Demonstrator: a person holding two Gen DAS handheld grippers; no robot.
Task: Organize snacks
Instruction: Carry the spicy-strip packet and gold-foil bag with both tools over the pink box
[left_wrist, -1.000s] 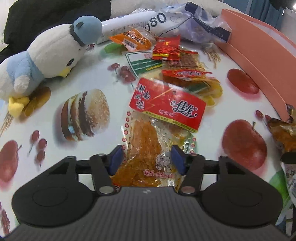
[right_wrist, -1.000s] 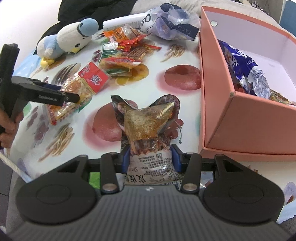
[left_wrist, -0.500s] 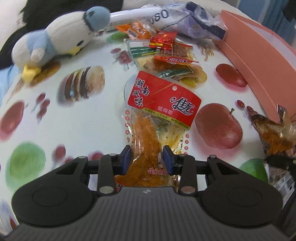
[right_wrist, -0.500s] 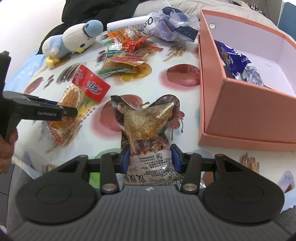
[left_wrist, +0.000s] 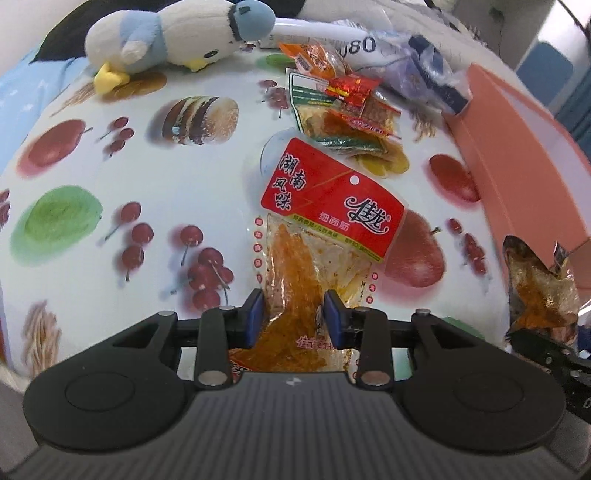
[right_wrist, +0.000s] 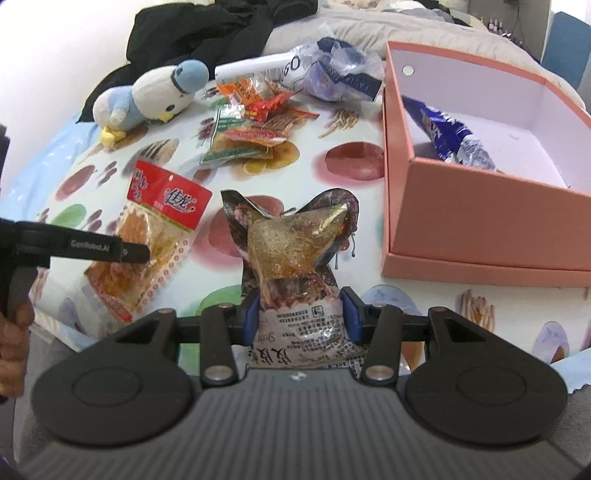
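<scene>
My left gripper (left_wrist: 293, 319) is shut on the lower end of a clear snack pack with a red label (left_wrist: 325, 210) and holds it above the printed tablecloth; the pack also shows in the right wrist view (right_wrist: 155, 225). My right gripper (right_wrist: 299, 314) is shut on a brown and gold snack bag (right_wrist: 291, 251), held up in front of the pink box (right_wrist: 476, 221). That bag shows at the right edge of the left wrist view (left_wrist: 539, 288). A blue snack bag (right_wrist: 450, 136) lies inside the box.
A pile of several small snack packs (right_wrist: 251, 129) lies at the table's middle back. A blue and white plush bird (right_wrist: 147, 99) sits at the back left. A crumpled plastic bag (right_wrist: 340, 70) and a white tube lie behind the pile.
My left gripper closed on the red-label pack and lifted it off the table, drawing it back. My right gripper kept its hold on the brown bag and rose a little.
</scene>
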